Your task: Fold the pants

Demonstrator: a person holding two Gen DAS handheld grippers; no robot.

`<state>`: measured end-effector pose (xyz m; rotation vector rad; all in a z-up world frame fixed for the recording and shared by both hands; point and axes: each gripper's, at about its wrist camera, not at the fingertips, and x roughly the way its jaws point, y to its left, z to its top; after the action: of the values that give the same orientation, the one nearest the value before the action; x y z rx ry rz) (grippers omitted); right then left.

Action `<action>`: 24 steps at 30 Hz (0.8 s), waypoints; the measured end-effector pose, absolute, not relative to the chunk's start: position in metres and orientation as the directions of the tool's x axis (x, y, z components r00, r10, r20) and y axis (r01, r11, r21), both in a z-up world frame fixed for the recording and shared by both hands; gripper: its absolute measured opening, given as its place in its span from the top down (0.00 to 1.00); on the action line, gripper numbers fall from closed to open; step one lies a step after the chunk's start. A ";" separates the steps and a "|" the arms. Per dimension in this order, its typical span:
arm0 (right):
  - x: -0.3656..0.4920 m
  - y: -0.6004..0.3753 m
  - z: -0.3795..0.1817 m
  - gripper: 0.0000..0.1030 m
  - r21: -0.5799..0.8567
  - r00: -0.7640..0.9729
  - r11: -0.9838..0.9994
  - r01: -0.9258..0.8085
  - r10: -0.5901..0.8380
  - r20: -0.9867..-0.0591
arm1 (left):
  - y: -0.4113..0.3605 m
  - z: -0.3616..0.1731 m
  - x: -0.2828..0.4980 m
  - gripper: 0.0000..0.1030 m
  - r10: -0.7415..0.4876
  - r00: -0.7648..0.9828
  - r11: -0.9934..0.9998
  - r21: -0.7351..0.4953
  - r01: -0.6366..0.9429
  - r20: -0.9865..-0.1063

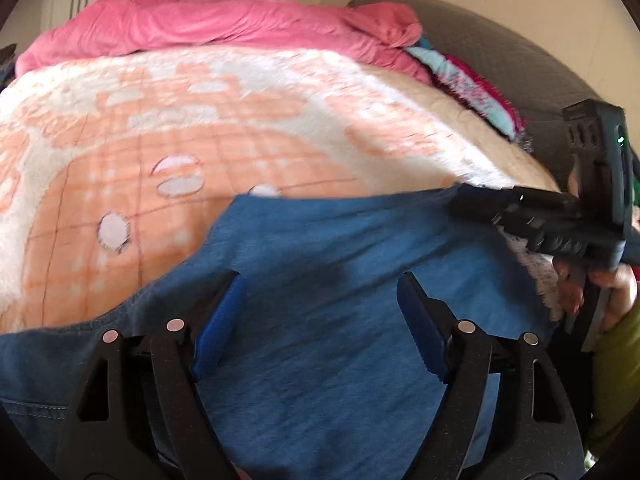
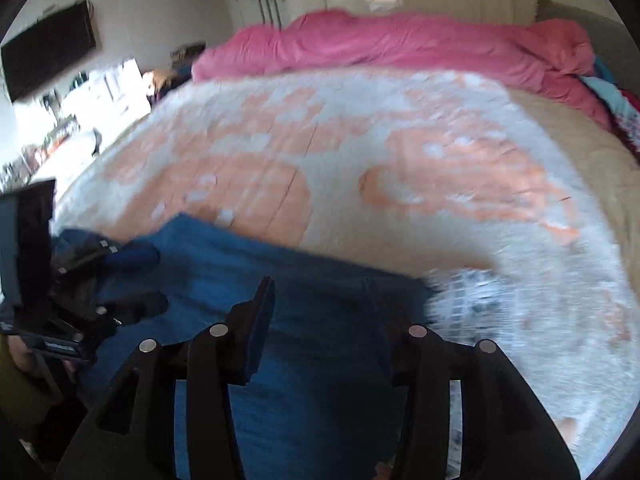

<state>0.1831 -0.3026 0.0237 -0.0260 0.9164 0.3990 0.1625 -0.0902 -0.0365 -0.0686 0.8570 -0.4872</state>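
Blue pants [image 1: 320,320], peach-and-white patterned blanket [image 1: 160,140], pink duvet [image 1: 220,24]

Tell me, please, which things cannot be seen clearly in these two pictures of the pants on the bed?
- Pants, left wrist view: waistband and leg ends are cut off by the lower edge and covered by the left gripper.
- Right gripper, right wrist view: its right finger's tip is lost in motion blur.
- Blanket pattern, right wrist view: smeared by blur.
- Pile of clothes, left wrist view: too distorted at the edge to identify.

No words, labels, brands, numbers or signs can be read in either view; everything is too blurred, and the small label on one tool is not legible.
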 end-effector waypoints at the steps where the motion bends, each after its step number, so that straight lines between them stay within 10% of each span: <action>1: 0.190 -0.302 0.012 0.60 0.115 0.526 0.943 -0.312 0.272 -0.806 | -0.090 -0.038 0.163 0.32 -0.435 0.549 0.890 -0.248 0.382 -0.714; 4: 0.202 -0.333 -0.001 0.95 0.222 0.496 0.953 -0.204 0.296 -0.816 | -0.091 -0.039 0.163 0.32 -0.430 0.544 0.891 -0.240 0.387 -0.721; 9: 0.204 -0.371 -0.002 0.99 0.361 0.522 0.924 -0.124 0.370 -0.768 | -0.088 -0.043 0.164 0.29 -0.444 0.538 0.884 -0.251 0.395 -0.716; 11: 0.198 -0.369 0.008 0.85 0.340 0.552 0.928 -0.154 0.366 -0.749 | -0.086 -0.040 0.163 0.27 -0.460 0.537 0.877 -0.268 0.398 -0.708; 13: 0.180 -0.366 0.029 0.37 0.311 0.626 0.933 -0.179 0.352 -0.696 | -0.082 -0.033 0.160 0.25 -0.469 0.538 0.874 -0.279 0.399 -0.701; 24: 0.071 -0.408 0.060 0.25 0.335 0.691 0.940 -0.064 0.284 -0.664 | -0.025 0.026 0.118 0.14 -0.390 0.673 0.920 -0.244 0.306 -0.629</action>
<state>0.0708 -0.4084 0.0599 0.2978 0.7862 0.1975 0.1181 -0.0246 0.0262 -0.1213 0.7351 -0.3932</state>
